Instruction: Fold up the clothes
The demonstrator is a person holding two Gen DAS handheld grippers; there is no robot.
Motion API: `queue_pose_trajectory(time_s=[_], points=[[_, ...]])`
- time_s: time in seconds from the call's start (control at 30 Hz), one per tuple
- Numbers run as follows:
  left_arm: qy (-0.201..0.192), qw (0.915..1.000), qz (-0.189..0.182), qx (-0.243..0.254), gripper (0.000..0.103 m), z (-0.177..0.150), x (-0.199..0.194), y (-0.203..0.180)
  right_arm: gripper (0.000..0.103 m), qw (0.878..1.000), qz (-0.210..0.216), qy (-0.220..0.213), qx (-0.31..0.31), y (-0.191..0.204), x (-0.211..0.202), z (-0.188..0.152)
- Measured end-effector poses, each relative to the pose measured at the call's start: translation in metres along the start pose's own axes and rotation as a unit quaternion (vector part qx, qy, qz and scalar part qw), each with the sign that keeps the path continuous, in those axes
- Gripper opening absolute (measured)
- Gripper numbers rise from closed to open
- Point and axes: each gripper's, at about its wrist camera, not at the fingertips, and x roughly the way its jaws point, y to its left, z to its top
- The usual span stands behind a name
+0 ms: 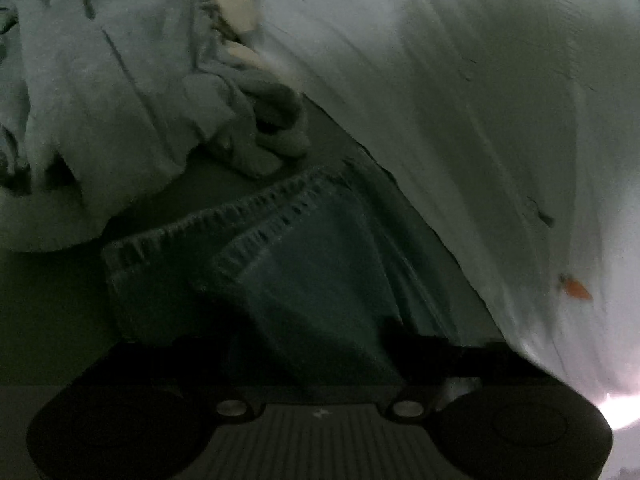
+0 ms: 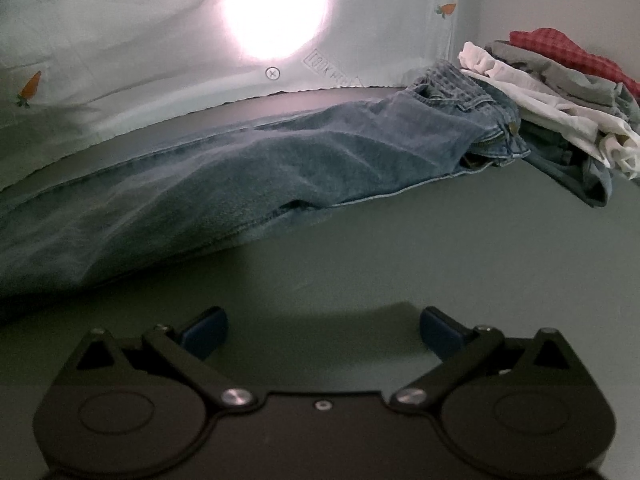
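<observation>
Item 1: jeans (image 2: 280,160), blue denim, laid lengthwise on a dark grey-green table (image 2: 400,248). Waistband and fly end toward the right of the right wrist view, legs running left. Judged to be spread flat so that 1 end can be carried over the other for a fold. In the left wrist view the leg hems (image 1: 224,228) show, lying stacked, 1 cuff over the other.

Item 2: unfolded clothes pile (image 2: 560,96), at the far right of the table, touching the jeans' waistband; white, grey and red-checked pieces. Judged to be waiting their turn.

Item 3: pale sheet (image 2: 120,40) with carrot prints, hanging behind the table as a backdrop, a bright light glaring through it.

Item 4: right gripper (image 2: 322,330), jaws spread wide, blue pads (image 2: 204,334) bare. Empty, hovering above bare table, near the jeans' edge but apart from it.

Item 5: left gripper (image 1: 316,360), at the hem end. Denim runs down between the finger arms, but the fingertips are lost in darkness; whether it grips the cloth cannot be told.
</observation>
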Motion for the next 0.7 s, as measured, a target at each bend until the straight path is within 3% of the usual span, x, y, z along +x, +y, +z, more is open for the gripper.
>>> queue_pose_trajectory(time_s=[0.07,0.17,0.3,0.47,0.57,0.7], points=[[-0.01,0.9998,0.013,0.011,0.005,0.006,-0.008,-0.001,0.103,1.0,0.0,-0.002,0.0,0.0,-0.001,-0.001],[-0.054,0.9982,-0.012,0.025,0.005,0.016,-0.041,-0.003,0.103,1.0,0.0,-0.005,0.0,0.0,-0.001,-0.002],[-0.084,0.9923,-0.017,0.089,0.007,0.019,-0.069,-0.009,0.103,1.0,0.0,0.001,0.0,0.0,0.0,0.001],[-0.009,0.987,0.088,0.134,0.01,-0.002,-0.016,0.01,0.103,0.999,0.007,0.028,-0.02,-0.001,0.003,0.013],[-0.03,0.9804,0.1,0.167,0.013,-0.017,-0.016,0.009,0.103,0.997,0.007,0.041,-0.072,0.002,0.008,0.027],[-0.034,0.9763,0.106,0.186,0.014,-0.017,-0.016,0.006,0.103,0.989,-0.039,0.011,-0.142,0.015,0.019,0.039]])
